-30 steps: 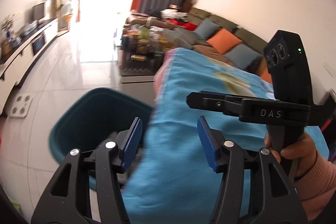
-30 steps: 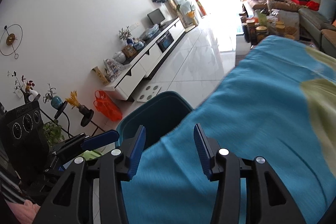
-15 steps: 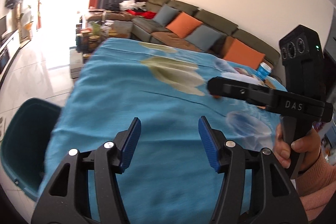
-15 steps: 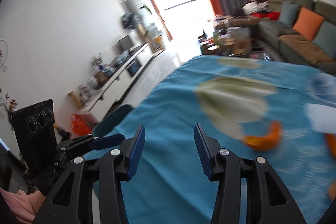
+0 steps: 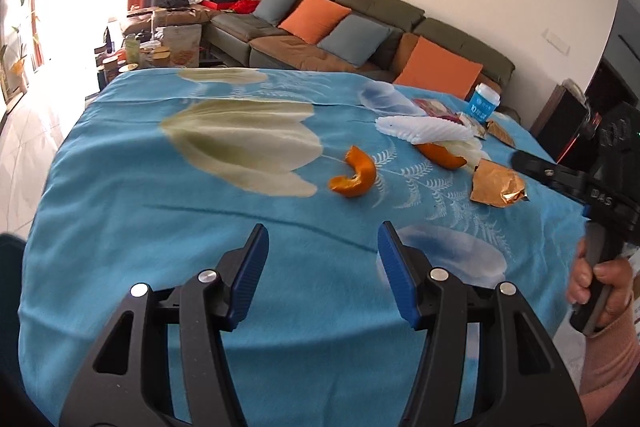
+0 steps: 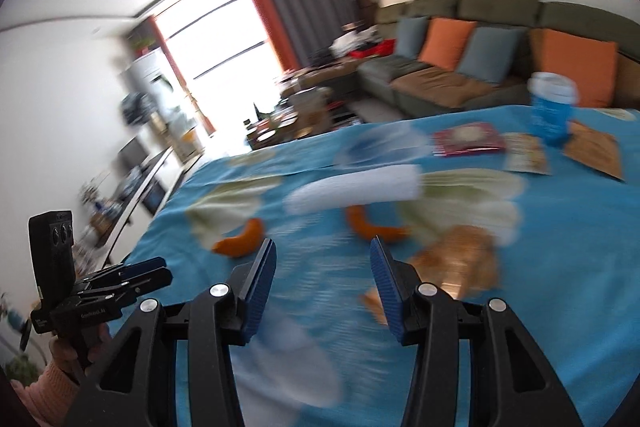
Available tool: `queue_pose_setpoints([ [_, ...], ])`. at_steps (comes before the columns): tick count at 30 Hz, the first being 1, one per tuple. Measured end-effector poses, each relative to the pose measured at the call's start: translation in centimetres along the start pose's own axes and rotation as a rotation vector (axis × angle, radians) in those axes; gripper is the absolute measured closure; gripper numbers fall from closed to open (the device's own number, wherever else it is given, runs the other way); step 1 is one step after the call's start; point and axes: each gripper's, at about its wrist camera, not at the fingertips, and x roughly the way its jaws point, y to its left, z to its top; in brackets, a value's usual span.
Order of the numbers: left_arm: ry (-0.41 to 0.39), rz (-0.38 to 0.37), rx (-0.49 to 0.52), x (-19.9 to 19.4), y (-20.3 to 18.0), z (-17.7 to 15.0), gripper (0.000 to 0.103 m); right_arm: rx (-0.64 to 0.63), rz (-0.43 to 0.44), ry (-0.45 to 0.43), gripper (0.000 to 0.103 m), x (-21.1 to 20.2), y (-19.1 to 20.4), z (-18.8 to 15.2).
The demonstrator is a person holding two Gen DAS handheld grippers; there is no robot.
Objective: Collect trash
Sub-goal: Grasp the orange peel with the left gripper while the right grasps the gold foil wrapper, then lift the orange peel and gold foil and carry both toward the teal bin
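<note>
Trash lies on a table under a blue flowered cloth (image 5: 160, 227). A curled orange peel (image 5: 354, 175) lies in the middle, a second peel (image 5: 442, 155) sits under white foam netting (image 5: 424, 131), and a gold wrapper (image 5: 496, 185) lies to the right. My left gripper (image 5: 322, 251) hovers open over the cloth's near part, short of the curled peel, nothing between its fingers. In the blurred right wrist view, my right gripper (image 6: 323, 267) is open and empty, with the peels (image 6: 240, 239) and gold wrapper (image 6: 460, 255) just beyond it.
A blue cup (image 5: 485, 103), a red packet (image 6: 468, 139) and flat wrappers (image 6: 592, 147) lie at the table's far right. A dark teal bin (image 5: 8, 287) shows at the left edge. A sofa with orange and grey cushions (image 5: 320, 19) stands behind.
Both views have swung from the teal bin beside the table across to the tabletop, so the peels, netting and wrappers have come into sight. Both grippers stay open and empty.
</note>
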Motion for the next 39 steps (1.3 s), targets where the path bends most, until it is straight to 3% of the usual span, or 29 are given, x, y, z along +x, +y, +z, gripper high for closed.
queue_pose_setpoints([
  [6, 0.046, 0.002, 0.013, 3.1, -1.3, 1.6, 0.047, 0.087, -0.088, -0.003, 0.05, -1.2, -4.8, -1.0],
  [18, 0.115, -0.007, -0.013, 7.1, -1.7, 3.1, 0.049, 0.152, -0.075, 0.046, 0.048, 0.1, -6.8, -1.8],
  [22, 0.117, -0.009, -0.023, 7.9, -1.8, 3.6, 0.05, 0.174, -0.056, 0.054, 0.055, 0.1, -7.3, -2.1],
  [27, 0.12, -0.008, -0.023, 8.2, -1.9, 3.7, 0.066, 0.19, -0.032, 0.062, 0.07, 0.1, -7.6, -2.3],
  [32, 0.111, -0.005, -0.015, 8.2, -2.0, 3.6, 0.071, 0.181, -0.019, 0.064, 0.084, 0.1, -7.3, -2.2],
  [39, 0.091, 0.009, 0.019, 7.8, -2.8, 3.2, 0.081, 0.177, -0.008, 0.05, 0.09, -0.4, -7.1, -2.2],
])
